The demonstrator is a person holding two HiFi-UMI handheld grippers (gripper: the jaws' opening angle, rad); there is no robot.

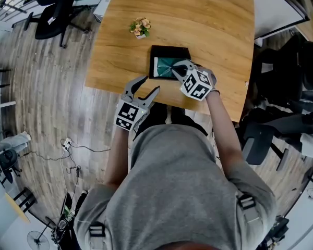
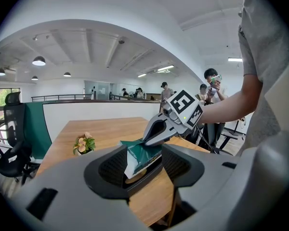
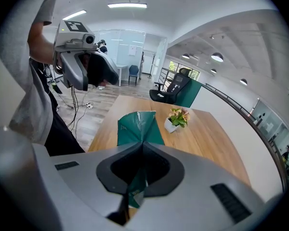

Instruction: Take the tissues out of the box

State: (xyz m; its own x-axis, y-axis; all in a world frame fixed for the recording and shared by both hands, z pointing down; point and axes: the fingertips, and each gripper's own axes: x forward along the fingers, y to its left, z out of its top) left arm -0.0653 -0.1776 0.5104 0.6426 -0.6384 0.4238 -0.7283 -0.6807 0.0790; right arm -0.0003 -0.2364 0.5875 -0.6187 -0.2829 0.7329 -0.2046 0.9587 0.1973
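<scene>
Right gripper (image 3: 142, 147): jaws fully closed, pinching the green tissue pack (image 3: 136, 127) by a top fold. The film fans out just past the tips and a strip runs back between the pads. In the head view this is mid-frame, over the black box (image 1: 170, 50) on the counter (image 1: 214, 20). The pack hangs tilted from the pinch, upper end at the jaws, pale lower end down in the box.

Left gripper (image 1: 150, 85): jaws wide apart, nothing in them. It sits lower left of the box at the counter's lower edge, clear of box and pack. Its own view lines the pack up between the jaws, but well beyond them.

A small potted plant (image 1: 140, 27) stands upper left of the box.
</scene>
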